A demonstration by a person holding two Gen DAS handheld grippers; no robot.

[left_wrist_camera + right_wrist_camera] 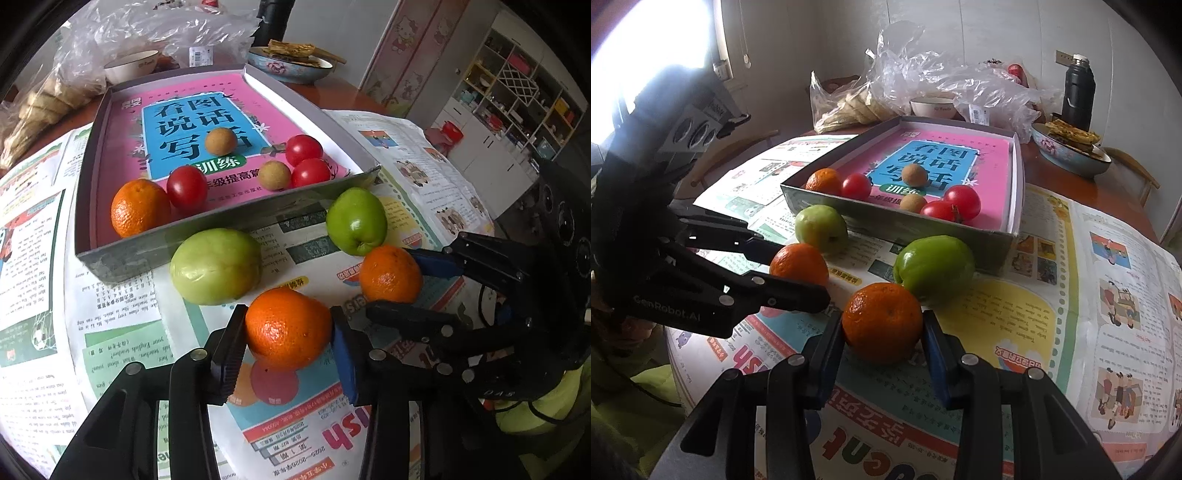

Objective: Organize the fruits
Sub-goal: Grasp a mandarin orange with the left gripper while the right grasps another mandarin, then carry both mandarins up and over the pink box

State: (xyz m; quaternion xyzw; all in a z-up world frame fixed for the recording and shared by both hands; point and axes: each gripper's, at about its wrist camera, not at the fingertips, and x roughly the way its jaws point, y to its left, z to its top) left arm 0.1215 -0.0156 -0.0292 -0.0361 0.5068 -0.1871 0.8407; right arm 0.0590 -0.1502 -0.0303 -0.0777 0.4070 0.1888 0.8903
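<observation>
Oranges were the targets: the left gripper clamped one orange, the right gripper pinched another orange, both on the newspaper beside the box, probably headed inside.

Two green fruits and the box wall block the way ahead; newspaper leftward lies open.
</observation>
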